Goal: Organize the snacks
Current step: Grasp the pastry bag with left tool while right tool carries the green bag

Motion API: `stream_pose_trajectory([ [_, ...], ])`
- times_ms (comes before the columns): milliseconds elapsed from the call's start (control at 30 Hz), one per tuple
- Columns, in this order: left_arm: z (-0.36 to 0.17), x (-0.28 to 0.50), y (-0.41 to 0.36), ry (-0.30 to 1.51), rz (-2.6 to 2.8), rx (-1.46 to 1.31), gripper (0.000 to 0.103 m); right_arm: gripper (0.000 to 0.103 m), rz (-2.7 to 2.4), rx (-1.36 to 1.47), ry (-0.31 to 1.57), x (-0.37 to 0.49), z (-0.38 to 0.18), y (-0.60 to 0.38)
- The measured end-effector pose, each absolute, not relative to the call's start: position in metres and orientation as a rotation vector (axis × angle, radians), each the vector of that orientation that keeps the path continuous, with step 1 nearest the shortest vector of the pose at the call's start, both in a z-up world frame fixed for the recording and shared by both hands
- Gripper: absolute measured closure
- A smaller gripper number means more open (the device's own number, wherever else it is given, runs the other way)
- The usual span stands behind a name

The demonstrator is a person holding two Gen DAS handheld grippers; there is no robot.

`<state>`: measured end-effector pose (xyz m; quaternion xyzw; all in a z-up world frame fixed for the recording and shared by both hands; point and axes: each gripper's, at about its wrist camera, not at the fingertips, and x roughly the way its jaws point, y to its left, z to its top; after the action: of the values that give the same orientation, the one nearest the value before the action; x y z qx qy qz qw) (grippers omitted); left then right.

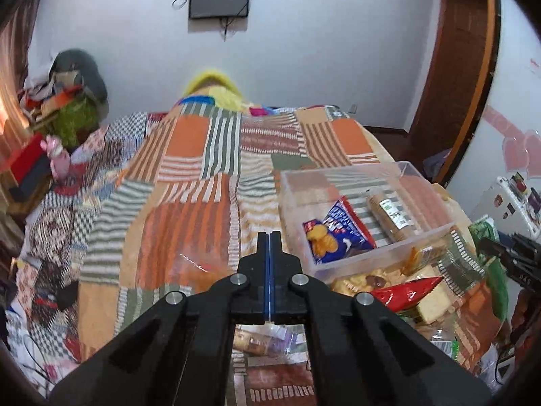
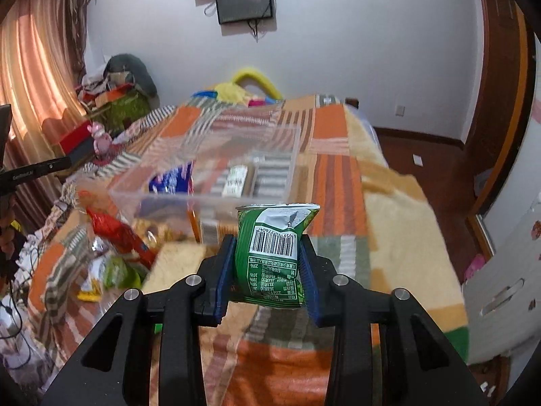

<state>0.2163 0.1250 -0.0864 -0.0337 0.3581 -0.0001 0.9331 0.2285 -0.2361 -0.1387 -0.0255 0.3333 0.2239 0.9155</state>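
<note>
In the left wrist view, the left gripper (image 1: 269,237) hovers above the patchwork bed cover (image 1: 189,182) with its fingers pressed together, nothing between them. Just to its right a clear plastic box (image 1: 389,247) sits on the bed, holding a blue snack bag (image 1: 338,233) printed with ridged yellow crackers and a brown roll of biscuits (image 1: 389,215) bearing a white label too small to read. In front of the box lies a loose pile of snacks, among them a red packet (image 1: 409,289). At the far right edge the right gripper (image 1: 507,253) shows with a green bag (image 1: 487,228) beside it.

In the right wrist view, the right gripper (image 2: 267,247) pinches the green snack bag (image 2: 270,257) between its blue-padded fingers, raised above the bed just before the near wall of the clear box (image 2: 203,199). The bag is crumpled at its silver top seam and shows its back, upside down: a white barcode panel and small white nutrition print. The digits are not reliably legible. The box contents are blurred.
</note>
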Motion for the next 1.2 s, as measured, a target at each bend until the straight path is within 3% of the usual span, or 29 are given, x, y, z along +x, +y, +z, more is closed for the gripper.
stream_pose_trajectory([
  [100, -0.087, 0.222, 0.130, 0.753, 0.021, -0.087, 0.096, 0.070, 0.475, -0.043, 0.671, 0.230, -0.135, -0.231],
  [233, -0.105, 0.229, 0.152, 0.775, 0.103, -0.100, 0.045, 0.070, 0.488, -0.041, 0.668, 0.229, -0.137, -0.226],
  [267, -0.111, 0.231, 0.158, 0.780, 0.122, -0.103, 0.041, 0.070, 0.489, -0.040, 0.669, 0.230, -0.139, -0.224],
  [633, -0.216, 0.286, 0.217, 0.996, 0.171, -0.361, 0.038, 0.070, 0.475, -0.046, 0.694, 0.248, -0.146, -0.214],
  [867, -0.253, 0.309, 0.201, 1.060, 0.187, -0.280, 0.040, 0.070, 0.474, -0.064, 0.708, 0.256, -0.150, -0.207],
  [967, -0.252, 0.306, 0.202, 1.036, 0.193, -0.264, 0.046, 0.070, 0.473, -0.067, 0.706, 0.257, -0.150, -0.205],
  [1200, -0.213, 0.285, 0.185, 0.957, 0.161, -0.208, 0.047, 0.070, 0.470, -0.057, 0.685, 0.262, -0.143, -0.207],
])
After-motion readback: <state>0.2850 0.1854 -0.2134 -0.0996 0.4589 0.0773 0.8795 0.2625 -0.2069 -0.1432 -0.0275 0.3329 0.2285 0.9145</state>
